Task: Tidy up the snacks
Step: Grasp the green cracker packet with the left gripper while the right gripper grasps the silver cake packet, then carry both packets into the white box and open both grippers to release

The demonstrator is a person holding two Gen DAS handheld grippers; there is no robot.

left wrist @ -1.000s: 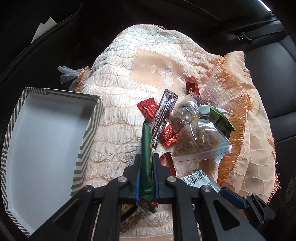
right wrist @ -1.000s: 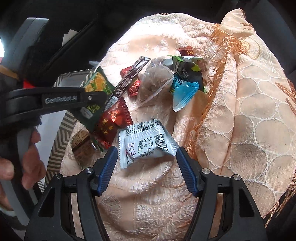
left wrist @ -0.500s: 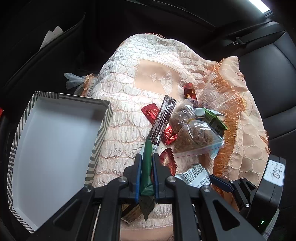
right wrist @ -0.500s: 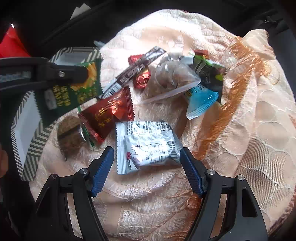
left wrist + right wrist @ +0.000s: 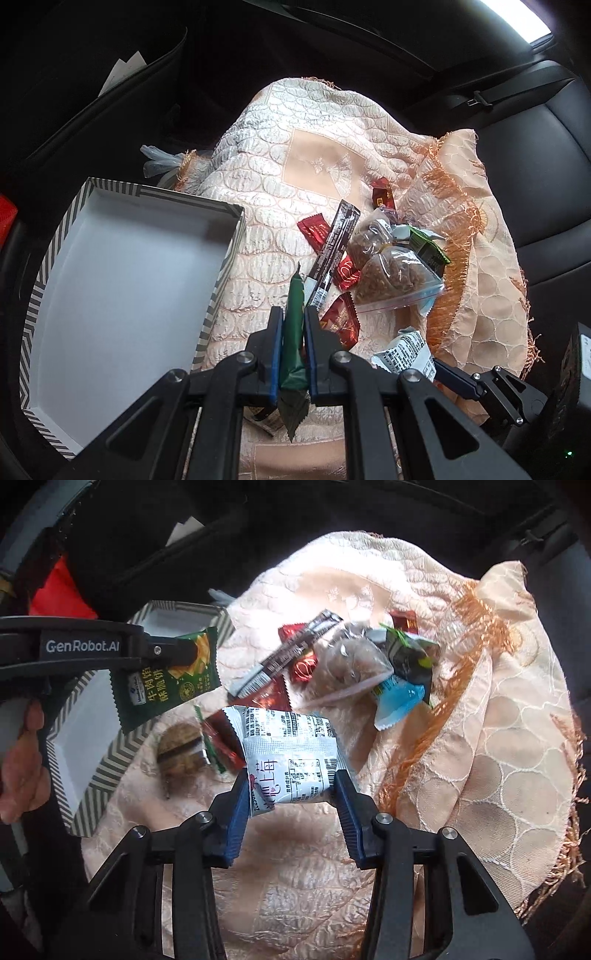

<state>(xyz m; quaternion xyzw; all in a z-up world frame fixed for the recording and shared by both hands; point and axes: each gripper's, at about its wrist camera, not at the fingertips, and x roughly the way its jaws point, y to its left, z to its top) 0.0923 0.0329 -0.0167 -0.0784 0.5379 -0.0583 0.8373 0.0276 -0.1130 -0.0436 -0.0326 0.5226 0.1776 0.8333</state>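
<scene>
While clamped, green packet [image 5: 293,332] pointing forward

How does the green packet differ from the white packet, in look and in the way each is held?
The green packet is flat, held edge-on by the left gripper; the white packet is puffy, held across its width by the right gripper, whose jaws have just been closing. Both are gripped.

Car interior, rear bench. Black leather seat [image 5: 546,192] w/ seat-belt buckle [image 5: 480,98] by the backrest. Peach embroidered cloth [image 5: 317,166], fringed edge, draped over the seat. Dark seat-back pocket [image 5: 122,96] at left w/ white paper [image 5: 123,70] sticking out. Daylight from window [image 5: 532,22] top right.
</scene>
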